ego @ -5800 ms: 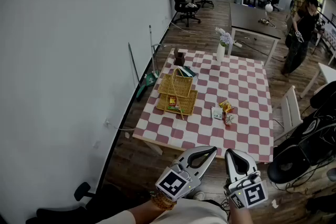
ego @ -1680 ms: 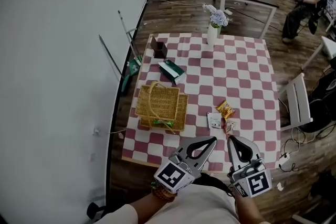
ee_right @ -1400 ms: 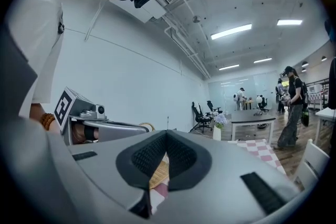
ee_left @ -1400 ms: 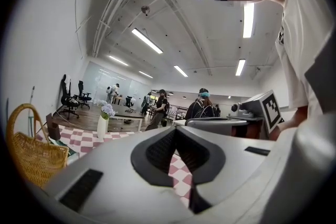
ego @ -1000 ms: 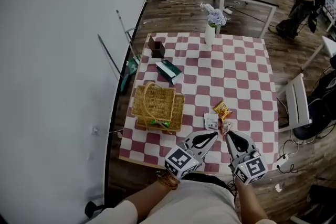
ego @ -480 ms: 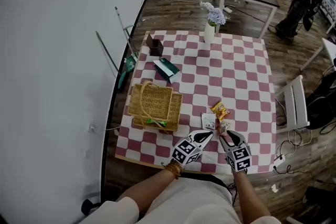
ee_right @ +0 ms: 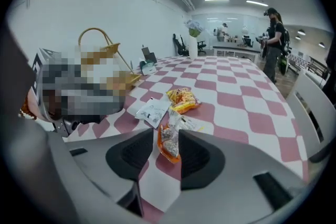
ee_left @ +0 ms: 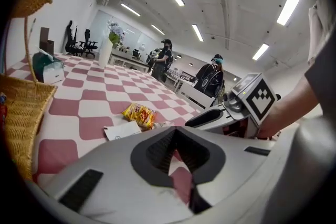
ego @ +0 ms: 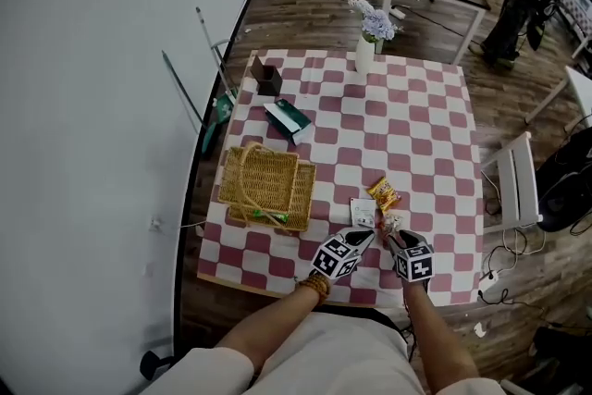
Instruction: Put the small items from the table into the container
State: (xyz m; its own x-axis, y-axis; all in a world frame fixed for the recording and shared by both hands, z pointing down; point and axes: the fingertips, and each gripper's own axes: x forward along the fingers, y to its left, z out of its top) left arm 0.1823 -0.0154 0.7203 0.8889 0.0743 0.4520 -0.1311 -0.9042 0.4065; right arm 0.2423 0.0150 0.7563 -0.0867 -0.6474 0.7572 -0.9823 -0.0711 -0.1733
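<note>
Three packets (ego: 383, 193), one basket (ego: 266, 183); right tongs (ego: 395, 238) gape around the orange packet (ee_right: 168, 145), left tongs (ego: 365, 237) closed.

Head view: high above, facing steeply down on the whole checkered table (ego: 416, 134); left gripper view: low at the near edge, facing across it; right gripper view: likewise low, nearer in; all three share the yellow snack packet (ego: 383, 194).

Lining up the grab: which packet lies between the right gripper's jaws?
The orange packet, between the open jaws of the right gripper; the yellow packet and white packet lie beyond the tips.
</note>
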